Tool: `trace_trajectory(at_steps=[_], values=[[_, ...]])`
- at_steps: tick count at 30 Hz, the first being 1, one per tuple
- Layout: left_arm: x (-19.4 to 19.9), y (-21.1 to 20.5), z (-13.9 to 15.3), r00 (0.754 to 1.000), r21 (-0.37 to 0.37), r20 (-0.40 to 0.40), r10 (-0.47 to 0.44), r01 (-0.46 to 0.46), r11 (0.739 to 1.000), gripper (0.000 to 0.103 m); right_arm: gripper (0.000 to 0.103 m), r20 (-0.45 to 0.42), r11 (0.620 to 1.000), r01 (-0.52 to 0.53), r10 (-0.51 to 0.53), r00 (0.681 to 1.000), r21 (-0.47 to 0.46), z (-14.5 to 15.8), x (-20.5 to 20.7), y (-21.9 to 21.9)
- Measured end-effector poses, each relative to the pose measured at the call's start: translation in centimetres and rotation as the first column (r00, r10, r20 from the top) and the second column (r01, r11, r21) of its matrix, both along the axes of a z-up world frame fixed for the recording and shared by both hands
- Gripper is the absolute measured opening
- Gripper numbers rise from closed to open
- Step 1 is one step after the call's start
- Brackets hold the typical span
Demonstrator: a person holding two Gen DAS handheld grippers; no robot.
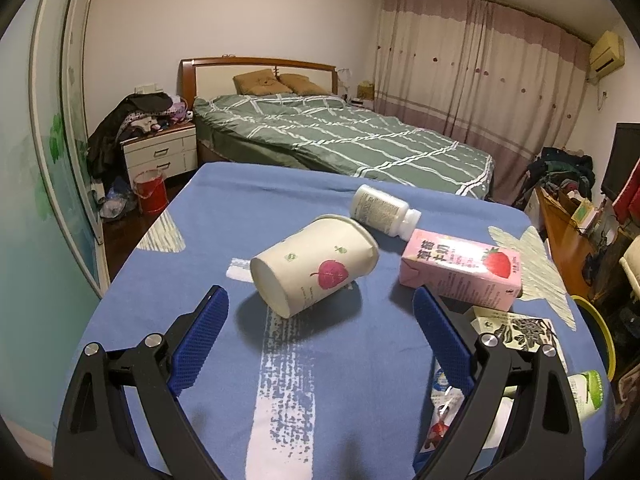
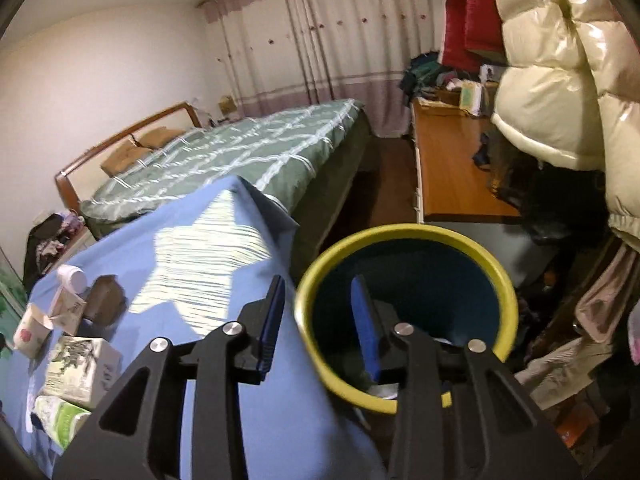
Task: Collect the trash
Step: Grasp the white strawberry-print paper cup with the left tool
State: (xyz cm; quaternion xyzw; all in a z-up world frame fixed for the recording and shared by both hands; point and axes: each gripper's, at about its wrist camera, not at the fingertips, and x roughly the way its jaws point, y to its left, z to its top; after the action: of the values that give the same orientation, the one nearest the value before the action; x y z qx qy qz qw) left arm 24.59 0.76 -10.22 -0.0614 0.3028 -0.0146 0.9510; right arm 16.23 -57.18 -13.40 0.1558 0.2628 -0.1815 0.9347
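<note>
Two grippers working: my left gripper (image 1: 320,312) is spreading wide before the paper cup (image 1: 316,264); only the right view is showing my right gripper (image 2: 318,304), parted, empty, straddling the bin's rim (image 2: 404,232).

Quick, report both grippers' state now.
Left gripper: open wide, empty, paper cup lying just ahead.
Right gripper: partly open, nothing between its jaws, over the yellow-rimmed bin.
</note>
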Motion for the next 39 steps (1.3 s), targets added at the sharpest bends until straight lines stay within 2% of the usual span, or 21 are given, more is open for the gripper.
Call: trace_trajectory(at_steps=[5,10,14,16,19,22,26,29,34,39], values=[[0.7,-0.3,-0.5,0.999,-0.003,-0.034,-0.023,0.023,1.000,0.092,0.040,0.010,0.999,-0.016,0.016,1.000,-0.048,0.4,0.2,1.4],[2.4,-1.3,-1.1,0.988,0.018,-0.126,-0.089,0.092,0.996,0.092,0.041,0.017,1.000,-0.024,0.024,1.000,-0.019,0.3,0.3,1.0],[4.1,-1.3,-0.4,0.980,0.103,-0.134,-0.145,0.159,0.982,0.092,0.043,0.020,1.000,-0.031,0.031,0.999,-0.004,0.2,0.2,0.7],[5.1,-0.9,-0.1,0.975,0.117,-0.136,-0.174,0.190,0.975,0.092,0.043,0.017,0.999,-0.036,0.036,0.999,-0.006,0.2,0.4,0.8],[7.4,-0.4,0.3,0.948,0.118,-0.158,-0.276,0.295,0.948,0.092,0.045,0.013,0.999,-0.038,0.038,0.999,-0.007,0.2,0.4,0.8],[9.7,-0.3,0.2,0.908,0.112,-0.203,-0.366,0.392,0.913,0.092,0.045,0.007,0.999,-0.035,0.035,0.999,-0.008,0.1,0.5,0.8],[12.4,0.4,-0.7,0.852,0.063,-0.273,-0.446,0.479,0.876,0.092,0.046,-0.006,0.999,-0.035,0.035,0.999,-0.009,0.0,0.7,0.8],[13.3,0.3,-1.3,0.827,0.071,-0.309,-0.469,0.512,0.856,0.092,0.047,-0.019,0.999,-0.038,0.038,0.999,-0.007,-0.1,1.0,0.8],[14.1,-0.3,-2.3,0.801,0.109,-0.363,-0.475,0.543,0.832,0.092,0.049,-0.034,0.999,-0.041,0.041,0.999,-0.007,-0.3,1.2,0.7],[15.1,-0.6,-3.4,0.770,0.099,-0.411,-0.488,0.570,0.816,0.092,0.052,-0.060,0.999,-0.053,0.053,0.997,-0.010,-0.5,1.8,0.8]])
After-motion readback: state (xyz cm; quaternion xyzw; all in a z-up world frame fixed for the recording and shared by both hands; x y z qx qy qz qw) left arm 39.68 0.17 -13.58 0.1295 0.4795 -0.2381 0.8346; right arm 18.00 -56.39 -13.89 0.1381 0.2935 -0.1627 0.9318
